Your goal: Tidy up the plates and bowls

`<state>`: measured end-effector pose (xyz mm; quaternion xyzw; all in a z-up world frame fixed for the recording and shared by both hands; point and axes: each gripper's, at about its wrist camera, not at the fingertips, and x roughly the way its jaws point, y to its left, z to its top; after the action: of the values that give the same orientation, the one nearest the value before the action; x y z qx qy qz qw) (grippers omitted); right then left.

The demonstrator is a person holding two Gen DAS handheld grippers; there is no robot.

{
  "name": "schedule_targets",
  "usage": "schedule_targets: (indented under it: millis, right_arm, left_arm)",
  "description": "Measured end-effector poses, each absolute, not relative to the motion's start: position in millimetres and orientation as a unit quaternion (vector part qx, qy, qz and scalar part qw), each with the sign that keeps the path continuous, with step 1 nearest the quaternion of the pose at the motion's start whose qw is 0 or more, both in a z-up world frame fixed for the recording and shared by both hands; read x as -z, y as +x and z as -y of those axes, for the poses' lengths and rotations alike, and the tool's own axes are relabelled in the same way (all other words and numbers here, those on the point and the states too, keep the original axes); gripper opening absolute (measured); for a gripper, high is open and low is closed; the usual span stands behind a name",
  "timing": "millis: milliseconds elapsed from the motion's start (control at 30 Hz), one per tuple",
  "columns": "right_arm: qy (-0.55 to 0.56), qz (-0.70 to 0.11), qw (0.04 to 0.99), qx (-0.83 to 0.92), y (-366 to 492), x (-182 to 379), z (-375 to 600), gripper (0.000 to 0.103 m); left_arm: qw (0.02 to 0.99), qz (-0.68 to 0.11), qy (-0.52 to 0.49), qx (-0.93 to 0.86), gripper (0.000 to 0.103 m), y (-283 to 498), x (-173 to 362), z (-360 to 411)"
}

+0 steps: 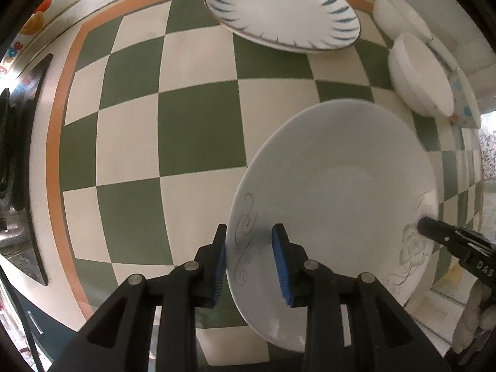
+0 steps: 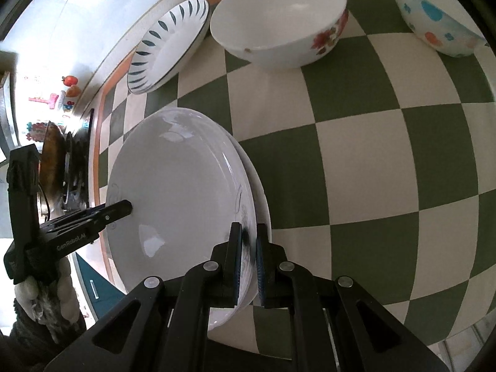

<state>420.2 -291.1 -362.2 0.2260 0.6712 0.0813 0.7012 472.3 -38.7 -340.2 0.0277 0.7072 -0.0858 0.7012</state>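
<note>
A green-and-cream checkered cloth (image 2: 387,142) with an orange border covers the tabletop ahead of the fingers. Far left of the right fingers stands a gas stove (image 2: 73,167) carrying a brown pan (image 2: 52,155), with colourful fruit stickers (image 2: 69,85) on the wall beyond.

Both wrist cameras look steeply down, close, sharing the white plate (image 1: 338,192).

Three plates were in view: two stacked white plates (image 2: 186,186) between the two hand-held grippers and one leaf-patterned plate (image 1: 282,9) beyond them. Three bowls (image 1: 418,74) stood farther off on the table (image 1: 192,124).
</note>
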Motion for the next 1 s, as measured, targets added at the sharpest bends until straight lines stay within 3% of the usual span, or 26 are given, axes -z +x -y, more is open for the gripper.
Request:
schedule_targets:
  millis: [600,833,1000]
  right_arm:
    - [0.198,-0.716,0.665,-0.078,441,346,290,0.020]
    - [0.221,-0.670,0.700,-0.109,470,290,303,0.021]
    - [0.232,-0.629,0.730,-0.132,539,258,296,0.034]
  left_arm:
    - [0.691,-0.717,0.036,0.088,0.027,462,351,71]
    - [0.715,-0.695,-0.023,0.066,0.027,490,302,37]
    - [0.735,-0.674,-0.051,0.049,0.031,555,289,29]
